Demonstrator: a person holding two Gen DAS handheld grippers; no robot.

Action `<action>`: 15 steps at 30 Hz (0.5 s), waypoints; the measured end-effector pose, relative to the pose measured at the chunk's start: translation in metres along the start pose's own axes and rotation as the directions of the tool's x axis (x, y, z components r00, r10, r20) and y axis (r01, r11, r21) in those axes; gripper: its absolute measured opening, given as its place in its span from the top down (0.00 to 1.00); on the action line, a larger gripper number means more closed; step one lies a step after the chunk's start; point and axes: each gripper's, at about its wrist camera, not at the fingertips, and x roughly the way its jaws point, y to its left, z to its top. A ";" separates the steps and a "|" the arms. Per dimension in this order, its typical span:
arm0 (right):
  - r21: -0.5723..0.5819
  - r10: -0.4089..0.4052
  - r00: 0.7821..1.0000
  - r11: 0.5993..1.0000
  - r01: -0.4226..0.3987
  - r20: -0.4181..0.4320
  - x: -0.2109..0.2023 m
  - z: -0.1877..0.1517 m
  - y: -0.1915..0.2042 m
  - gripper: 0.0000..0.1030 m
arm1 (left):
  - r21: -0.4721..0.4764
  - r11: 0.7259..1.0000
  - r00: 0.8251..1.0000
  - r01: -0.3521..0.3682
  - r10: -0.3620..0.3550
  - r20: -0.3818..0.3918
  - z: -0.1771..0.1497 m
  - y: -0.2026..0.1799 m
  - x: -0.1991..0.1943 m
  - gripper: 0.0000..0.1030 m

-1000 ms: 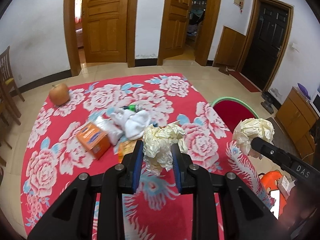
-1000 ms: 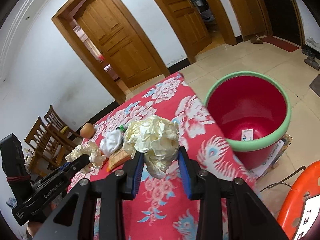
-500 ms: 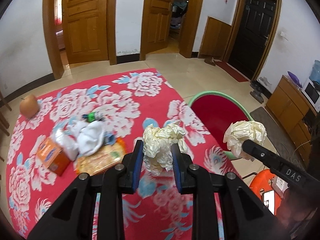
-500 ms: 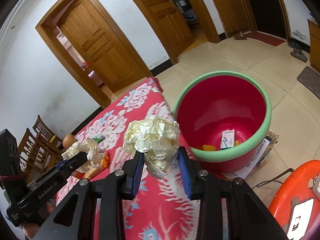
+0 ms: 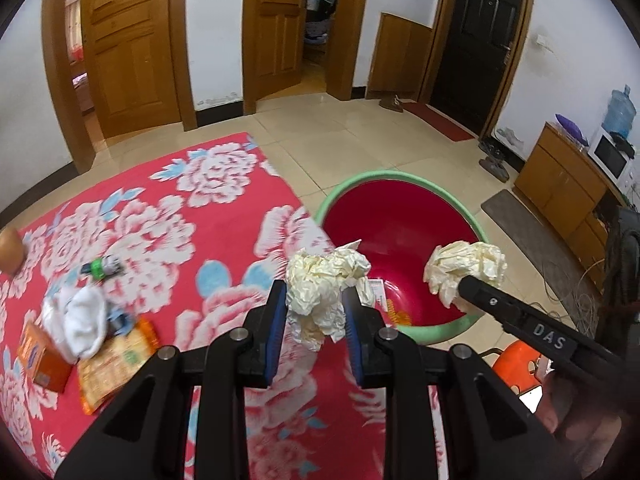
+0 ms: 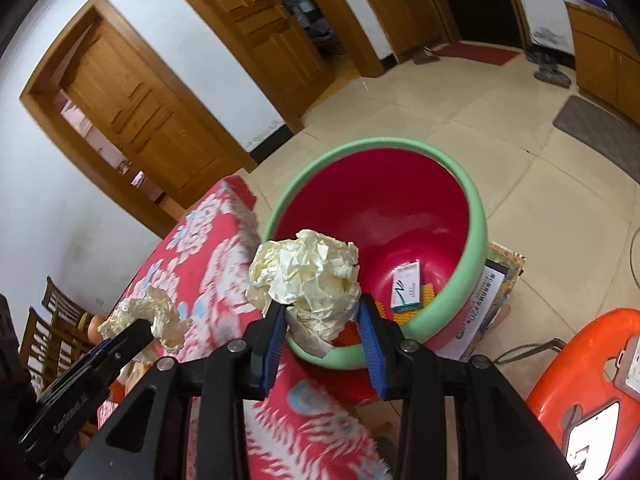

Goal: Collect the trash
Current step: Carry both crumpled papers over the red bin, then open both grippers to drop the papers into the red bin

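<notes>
Two paper wads clamped between fingers, beside bin.

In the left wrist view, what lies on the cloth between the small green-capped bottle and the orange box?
In the left wrist view, a crumpled white cloth lies between the green-capped bottle and the orange box, beside the box, on the floral tablecloth.
</notes>
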 end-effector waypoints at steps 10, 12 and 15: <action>0.044 0.005 1.000 0.999 -0.006 0.014 -0.002 0.008 -0.019 0.45 | 0.025 1.000 1.000 0.017 -0.017 -0.024 0.002 -0.024 0.022 0.74; 0.047 0.002 1.000 0.999 -0.003 0.026 -0.006 0.009 -0.021 0.45 | 0.029 0.999 0.999 0.020 -0.020 -0.028 0.002 -0.028 0.027 0.74; 0.056 -0.001 0.999 0.998 -0.002 0.044 -0.012 0.009 -0.023 0.44 | 0.040 0.999 0.999 0.024 -0.023 -0.035 0.004 -0.034 0.034 0.74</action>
